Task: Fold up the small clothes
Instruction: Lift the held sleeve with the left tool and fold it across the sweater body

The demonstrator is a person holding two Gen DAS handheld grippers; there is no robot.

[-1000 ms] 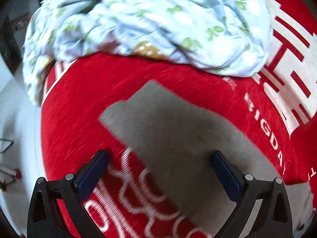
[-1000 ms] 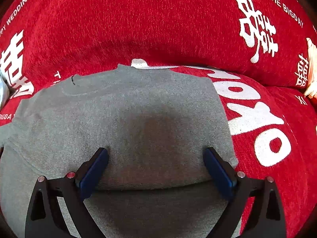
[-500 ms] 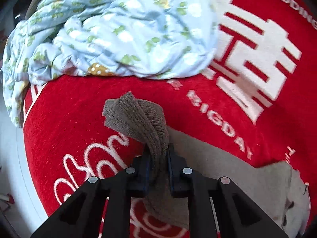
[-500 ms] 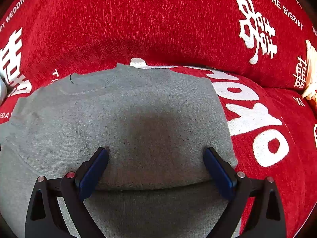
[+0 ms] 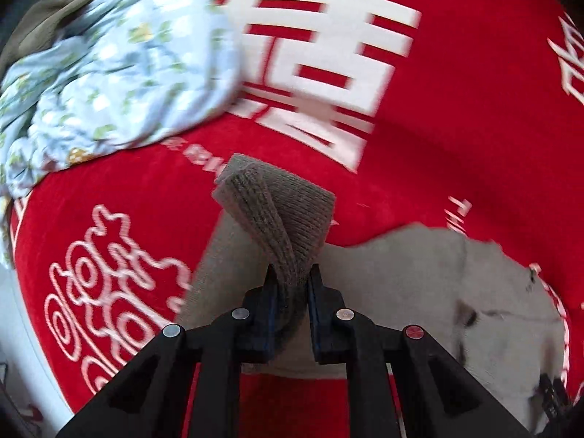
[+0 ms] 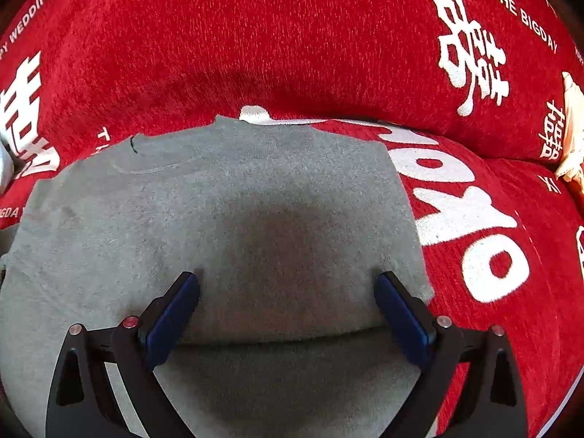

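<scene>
Red sofa cover [image 6: 292, 43] with white lettering underlies everything; grey sweater [image 6: 226, 219] lies flat on it at centre, collar at 11 o'clock, blue floral cloth [image 5: 109, 73] heaped at 10 o'clock in the left view. Left gripper [image 5: 290, 284] is clamped on the ribbed cuff [image 5: 281, 211], sleeve end lifted clear; right gripper [image 6: 286, 303] stands wide open, tips resting on the body, gripping nothing. Knit looks soft, light, limp and stretchy, likely to sag, so take it by cuff, hem or shoulder seam.
</scene>
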